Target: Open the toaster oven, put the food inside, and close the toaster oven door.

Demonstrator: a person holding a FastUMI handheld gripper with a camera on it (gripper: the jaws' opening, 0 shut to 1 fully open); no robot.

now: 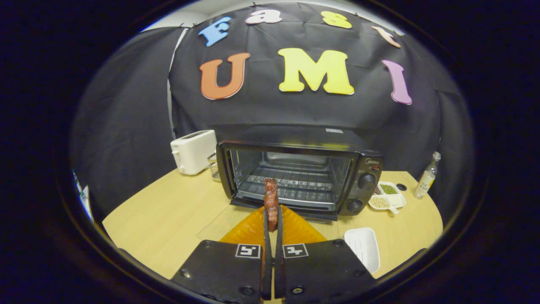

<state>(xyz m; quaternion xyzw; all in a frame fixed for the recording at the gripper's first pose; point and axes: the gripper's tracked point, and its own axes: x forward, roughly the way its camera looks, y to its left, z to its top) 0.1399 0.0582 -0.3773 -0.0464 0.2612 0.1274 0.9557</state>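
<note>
Gripper view: the gripper has its jaws pressed together on a reddish-brown piece of meat, held upright between them and sticking up past their tips. Just beyond stands the toaster oven, door folded down flat on the desk, wire rack bare. A white tray lies beside the jaws.

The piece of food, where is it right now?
In the gripper view, the piece of food is pinched upright between the gripper fingers, just in front of the open toaster oven, above its lowered door.
</note>
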